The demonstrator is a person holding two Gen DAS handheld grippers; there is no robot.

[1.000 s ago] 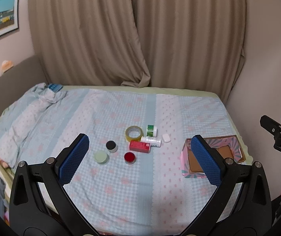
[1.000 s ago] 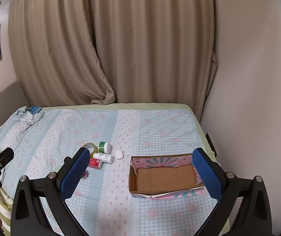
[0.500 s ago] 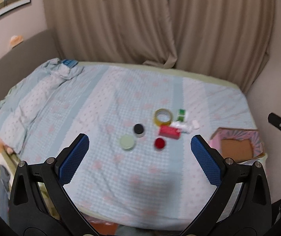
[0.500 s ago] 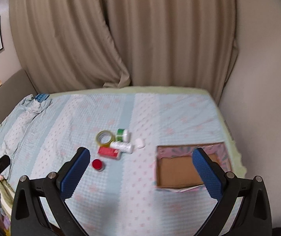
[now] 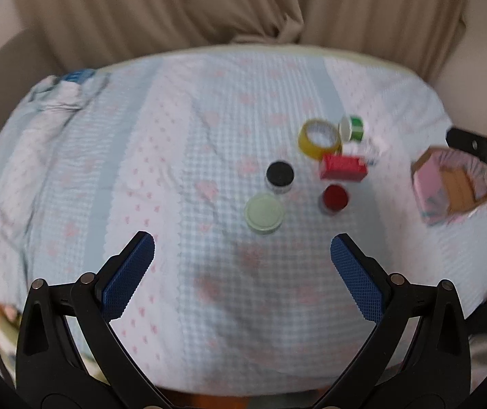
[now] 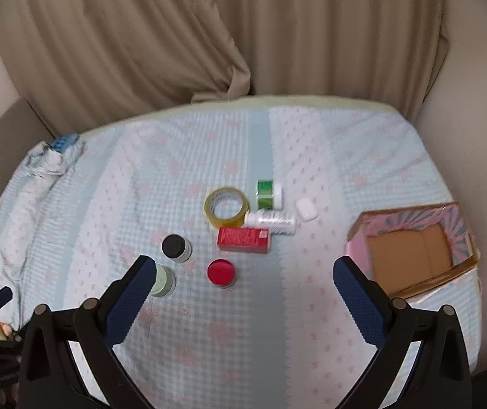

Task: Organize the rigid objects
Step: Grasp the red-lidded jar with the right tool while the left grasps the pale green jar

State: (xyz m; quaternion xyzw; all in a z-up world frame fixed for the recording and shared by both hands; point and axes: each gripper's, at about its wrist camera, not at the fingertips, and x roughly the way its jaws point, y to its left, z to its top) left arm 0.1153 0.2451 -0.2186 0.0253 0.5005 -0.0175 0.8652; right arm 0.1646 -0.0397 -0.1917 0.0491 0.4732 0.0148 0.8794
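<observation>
A cluster of small objects lies mid-bed: a yellow tape roll (image 6: 226, 207), a green-labelled bottle (image 6: 268, 193), a white bottle lying down (image 6: 270, 221), a red box (image 6: 244, 240), a red-lidded jar (image 6: 222, 273), a black-lidded jar (image 6: 176, 247), a pale green jar (image 5: 264, 213) and a small white case (image 6: 306, 209). An open pink cardboard box (image 6: 413, 252) sits to the right. My left gripper (image 5: 242, 252) hovers open above the near bed, empty. My right gripper (image 6: 241, 276) is open too, above the bed's near side, its left finger overlapping the green jar.
The bed carries a light blue and pink patterned sheet (image 6: 311, 323). A bunched blanket (image 6: 39, 177) lies along its left side. Beige curtains (image 6: 243, 34) hang behind, and a wall rises close on the right.
Both grippers have moved forward and tilted down toward the bed, so the objects now appear larger and nearer. Both stay open and empty.
</observation>
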